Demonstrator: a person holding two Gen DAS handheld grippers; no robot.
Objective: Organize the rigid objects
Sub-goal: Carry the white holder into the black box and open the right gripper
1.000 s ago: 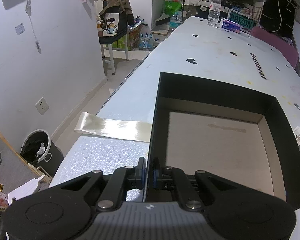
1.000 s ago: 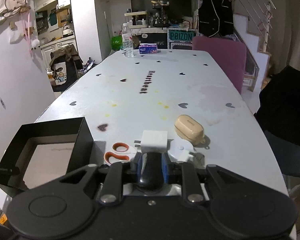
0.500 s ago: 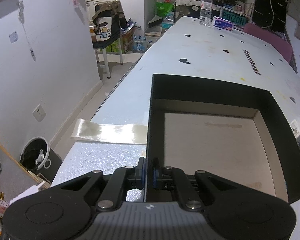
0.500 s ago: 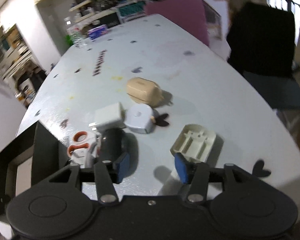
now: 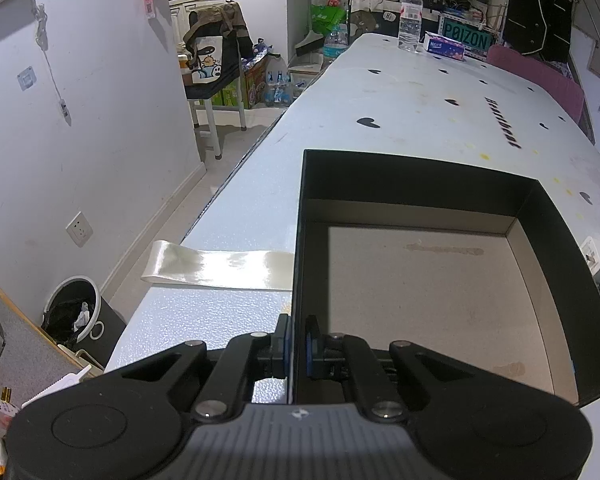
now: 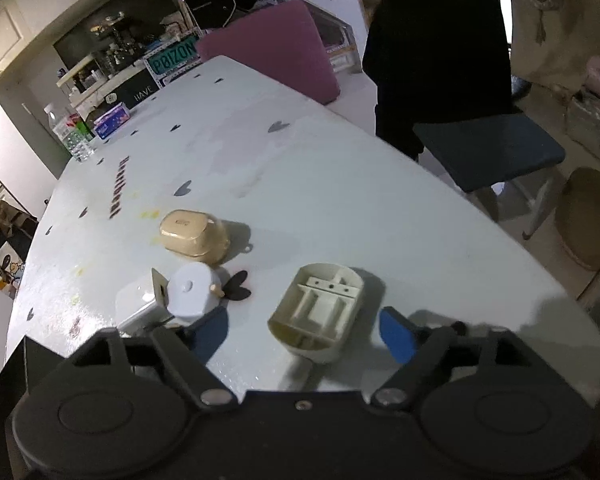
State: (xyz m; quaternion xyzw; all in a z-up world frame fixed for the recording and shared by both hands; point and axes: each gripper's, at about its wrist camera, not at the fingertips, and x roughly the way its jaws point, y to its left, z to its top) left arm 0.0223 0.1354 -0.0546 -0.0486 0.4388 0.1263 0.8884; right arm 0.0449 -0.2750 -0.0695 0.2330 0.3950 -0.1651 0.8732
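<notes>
Black card between blue pads: the left gripper [image 5: 296,346] is clamped on the near-left wall of the box [image 5: 300,208], just as it was a second ago, and the box sits at the table's [image 5: 412,92] left edge with its brown floor bare. Nothing has gone in yet.

On the right the change is plain. A second ago the right gripper [image 6: 296,330] pinched a dark object; that object is out of view in this frame, and the jaws have just been opening, now standing wide with nothing pressed between them. The view has swung and dropped toward a cream tray [image 6: 316,312], which lies between the spread pads at about 12 o'clock from the gripper. At 10 o'clock sit a white charger [image 6: 138,306] and a round white piece [image 6: 194,290], touching; a tan case [image 6: 194,236] is further off at 11 o'clock.

My reading: the tray is the next pick, to be carried left to the held box.
</notes>
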